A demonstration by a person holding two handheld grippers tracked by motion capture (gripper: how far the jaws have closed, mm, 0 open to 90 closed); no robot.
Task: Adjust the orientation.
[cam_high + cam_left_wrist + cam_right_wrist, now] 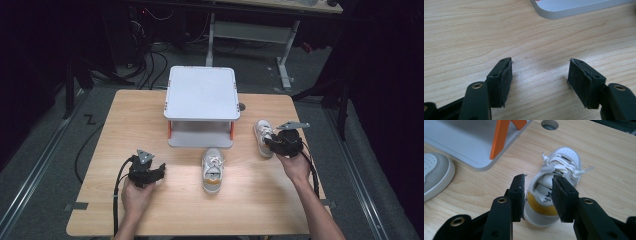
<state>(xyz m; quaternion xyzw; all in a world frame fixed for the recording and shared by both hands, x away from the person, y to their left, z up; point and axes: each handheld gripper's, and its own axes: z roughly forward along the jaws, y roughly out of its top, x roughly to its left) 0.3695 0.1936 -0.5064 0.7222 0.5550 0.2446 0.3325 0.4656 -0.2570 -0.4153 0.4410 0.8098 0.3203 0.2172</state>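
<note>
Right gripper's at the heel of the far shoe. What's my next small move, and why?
Probably ease the right gripper slightly forward and down, then close. Its jaws stand open, straddling the heel of the right-hand shoe, one pad outside the heel and the other over the opening, nothing clamped yet.

Matt wood-grain table [474, 37], smooth grey plastic-looking stand [201, 92]

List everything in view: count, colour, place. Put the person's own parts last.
table: 1, light wood, centre
shelf stand: 1, grey with orange legs, far middle of the table
middle shoe: 1, white and grey, in front of the stand
right shoe: 1, white with a yellow heel patch, right of the stand
left gripper: 1, black, open over bare table
right gripper: 1, black, open around the right shoe's heel
hands: 2, near edge
</note>
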